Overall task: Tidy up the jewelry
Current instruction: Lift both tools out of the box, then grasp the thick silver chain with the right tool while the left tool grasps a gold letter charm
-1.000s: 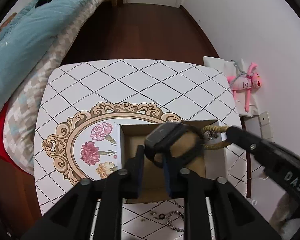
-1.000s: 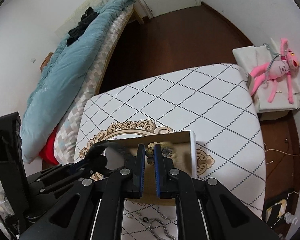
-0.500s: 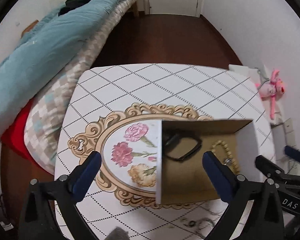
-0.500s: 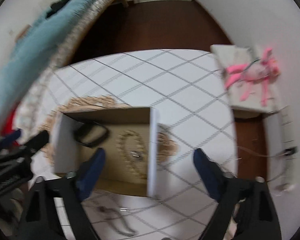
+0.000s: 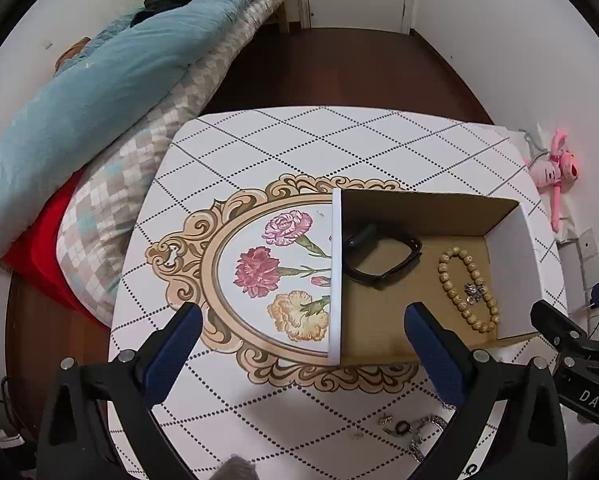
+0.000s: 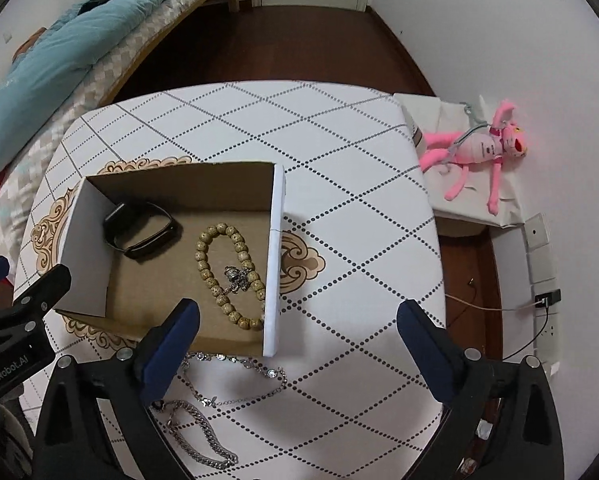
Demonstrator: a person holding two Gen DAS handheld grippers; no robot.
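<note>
A cardboard box (image 5: 335, 280) with white outer walls stands open on the patterned table (image 6: 339, 140). Inside lie a black wristband (image 5: 383, 256) (image 6: 139, 232) and a tan bead bracelet (image 5: 467, 288) (image 6: 227, 272) with a small silver charm on it. My left gripper (image 5: 301, 316) hovers open above the box's left wall, holding nothing. My right gripper (image 6: 299, 312) hangs over the box's right front corner. Its jaws are opening and grip nothing. Two silver chains (image 6: 235, 376) (image 6: 203, 440) lie on the table in front of the box. Small metal pieces (image 5: 403, 426) lie there too.
A bed with a teal duvet (image 5: 99, 80) runs along the table's left side. A pink plush toy (image 6: 479, 148) lies on a white box right of the table. Wall sockets and cables (image 6: 539, 300) sit low on the right wall. Dark wood floor lies beyond.
Both grippers went from shut to wide open. The left let go of the black wristband and the right let go of the bead bracelet. Both pieces now lie in the box.
</note>
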